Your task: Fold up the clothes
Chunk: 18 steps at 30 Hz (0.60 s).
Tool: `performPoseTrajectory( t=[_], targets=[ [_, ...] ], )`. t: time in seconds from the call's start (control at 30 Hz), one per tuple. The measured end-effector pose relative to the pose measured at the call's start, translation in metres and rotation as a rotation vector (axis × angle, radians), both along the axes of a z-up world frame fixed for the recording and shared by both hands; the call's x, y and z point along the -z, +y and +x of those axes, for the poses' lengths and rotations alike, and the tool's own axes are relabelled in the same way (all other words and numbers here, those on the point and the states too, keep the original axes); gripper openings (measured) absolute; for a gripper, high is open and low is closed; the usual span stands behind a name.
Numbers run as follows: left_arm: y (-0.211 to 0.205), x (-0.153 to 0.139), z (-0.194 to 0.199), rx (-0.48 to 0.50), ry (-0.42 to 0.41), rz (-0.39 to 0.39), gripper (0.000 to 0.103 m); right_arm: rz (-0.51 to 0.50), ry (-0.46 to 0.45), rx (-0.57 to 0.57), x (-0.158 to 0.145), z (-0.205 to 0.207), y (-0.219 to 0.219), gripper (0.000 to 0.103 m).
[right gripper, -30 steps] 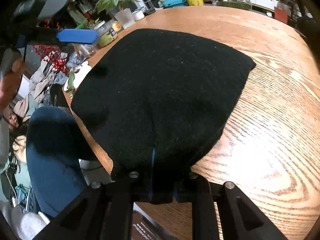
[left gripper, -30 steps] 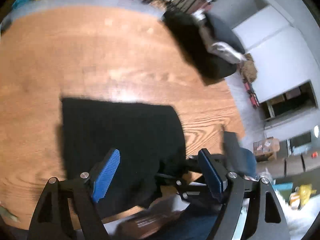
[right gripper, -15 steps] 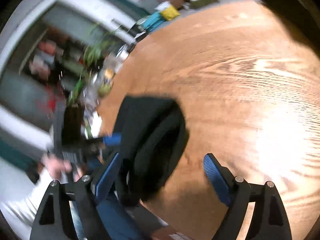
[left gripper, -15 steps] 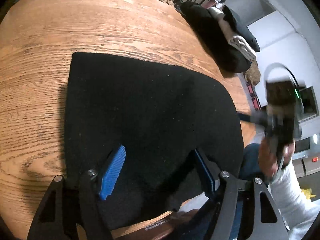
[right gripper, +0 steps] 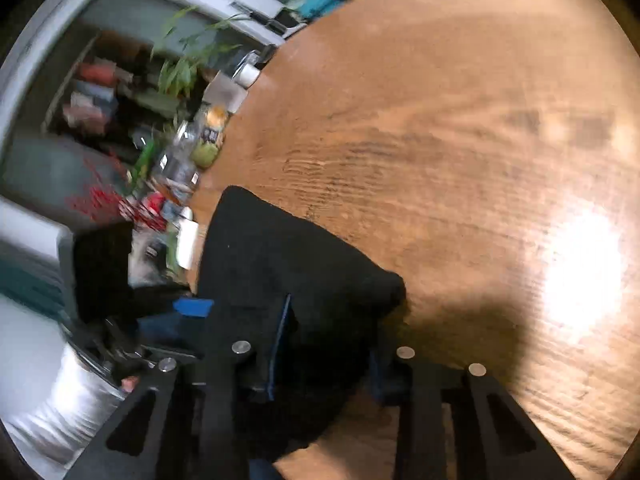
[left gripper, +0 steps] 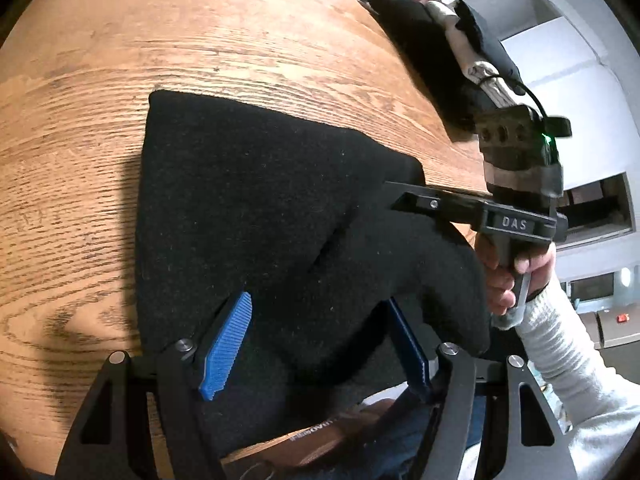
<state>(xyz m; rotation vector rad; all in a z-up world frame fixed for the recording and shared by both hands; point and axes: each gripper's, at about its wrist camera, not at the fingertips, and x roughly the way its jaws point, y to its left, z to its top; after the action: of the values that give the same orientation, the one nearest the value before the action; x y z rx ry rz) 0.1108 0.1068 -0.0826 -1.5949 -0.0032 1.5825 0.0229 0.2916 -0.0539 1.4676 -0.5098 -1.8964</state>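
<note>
A black garment (left gripper: 260, 208) lies folded on the round wooden table (left gripper: 200, 40), its near part hanging over the table's edge. My left gripper (left gripper: 318, 352) is open and low over that near part, with a thick fold bulging between its blue pads (left gripper: 228, 348) but not pressed. In the blurred right wrist view my right gripper (right gripper: 328, 356) has its jaws closing on the garment's (right gripper: 304, 264) right corner, and cloth fills the gap from pad to pad. From the left wrist view the right gripper (left gripper: 400, 200) reaches in from the right, held by a hand (left gripper: 504, 280).
A pile of dark and pale clothes (left gripper: 440, 60) lies at the table's far right edge. Jars, a plant and other clutter (right gripper: 208, 136) crowd the table's left rim. A leg in blue jeans (left gripper: 400, 448) is just below the near edge. Bare wood (right gripper: 440, 120) stretches beyond the garment.
My right gripper let go of the garment's near edge, opened wide, swung away, then came back narrower onto the right corner. My left gripper dropped closer to the cloth, then stayed still.
</note>
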Motion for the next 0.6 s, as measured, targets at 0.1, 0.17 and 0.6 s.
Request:
performPoseTrajectory(
  t=[0.1, 0.17, 0.6],
  targets=[
    [0.001, 0.001, -0.001, 0.000, -0.010, -0.001, 0.070, -0.094, -0.072, 0.101, 0.012, 0.006, 0.013, 0.077],
    [0.002, 0.001, 0.000, 0.002, -0.006, -0.003, 0.070, -0.265, -0.244, 0.142, 0.029, 0.013, 0.026, 0.085],
    [-0.007, 0.004, -0.005, -0.005, -0.037, 0.040, 0.070, 0.000, -0.059, -0.056, 0.008, 0.042, -0.032, 0.044]
  ],
)
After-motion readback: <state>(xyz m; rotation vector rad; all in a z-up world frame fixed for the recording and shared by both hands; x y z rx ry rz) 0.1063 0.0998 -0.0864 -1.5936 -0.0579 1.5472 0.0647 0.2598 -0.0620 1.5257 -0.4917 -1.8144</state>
